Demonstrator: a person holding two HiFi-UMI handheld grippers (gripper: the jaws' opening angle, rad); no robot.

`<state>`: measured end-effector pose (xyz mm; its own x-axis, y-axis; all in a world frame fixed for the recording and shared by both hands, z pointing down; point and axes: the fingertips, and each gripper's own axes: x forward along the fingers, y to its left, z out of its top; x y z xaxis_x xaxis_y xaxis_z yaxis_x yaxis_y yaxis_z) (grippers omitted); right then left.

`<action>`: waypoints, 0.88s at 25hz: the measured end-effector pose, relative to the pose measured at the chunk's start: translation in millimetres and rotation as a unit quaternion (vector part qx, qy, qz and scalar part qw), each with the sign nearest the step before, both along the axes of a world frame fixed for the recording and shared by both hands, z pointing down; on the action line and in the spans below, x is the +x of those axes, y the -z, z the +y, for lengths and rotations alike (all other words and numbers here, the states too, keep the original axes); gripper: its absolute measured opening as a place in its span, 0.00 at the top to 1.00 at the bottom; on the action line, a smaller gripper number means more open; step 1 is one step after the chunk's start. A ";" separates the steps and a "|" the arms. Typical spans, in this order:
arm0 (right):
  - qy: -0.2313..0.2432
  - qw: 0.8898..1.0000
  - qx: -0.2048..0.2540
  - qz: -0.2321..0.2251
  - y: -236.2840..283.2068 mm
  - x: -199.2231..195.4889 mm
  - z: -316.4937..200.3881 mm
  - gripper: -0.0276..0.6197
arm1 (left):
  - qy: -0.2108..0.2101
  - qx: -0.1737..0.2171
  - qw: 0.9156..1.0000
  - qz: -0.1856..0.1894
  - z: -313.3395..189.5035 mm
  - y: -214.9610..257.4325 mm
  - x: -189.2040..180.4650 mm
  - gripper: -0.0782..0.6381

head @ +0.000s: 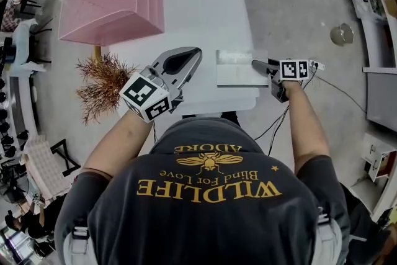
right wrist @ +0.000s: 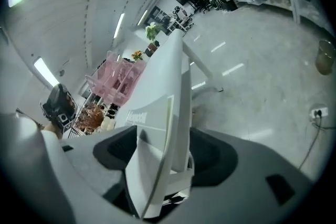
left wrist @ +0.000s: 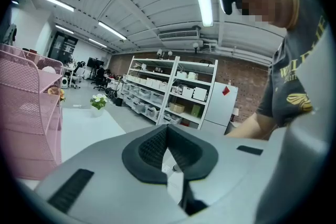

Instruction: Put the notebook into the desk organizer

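A pale grey notebook (head: 239,68) lies flat at the near right edge of the white table (head: 192,3). My right gripper (head: 259,65) is at the notebook's right edge. In the right gripper view the jaws (right wrist: 157,139) stand wide on either side of the notebook (right wrist: 152,113) and the table slab (right wrist: 176,76), and I see no pad pressing. The pink mesh desk organizer (head: 111,0) stands at the far left of the table, also in the left gripper view (left wrist: 26,113). My left gripper (head: 193,54) hovers left of the notebook, its jaws (left wrist: 167,131) shut with nothing in them.
A brown dried plant (head: 102,80) stands off the table's left edge, below the organizer. A flower pot (left wrist: 98,102) sits at the table's far end. A cable (head: 279,121) and a round object (head: 342,34) lie on the floor to the right.
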<state>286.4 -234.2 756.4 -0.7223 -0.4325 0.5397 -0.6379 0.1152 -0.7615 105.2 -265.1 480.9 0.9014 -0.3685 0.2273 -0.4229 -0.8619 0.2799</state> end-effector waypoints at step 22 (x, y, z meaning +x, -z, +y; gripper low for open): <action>-0.017 0.978 0.207 -0.035 238.6 -13.6 -86.0 0.94 | 0.037 0.066 0.995 0.060 -32.2 92.1 -55.6 0.89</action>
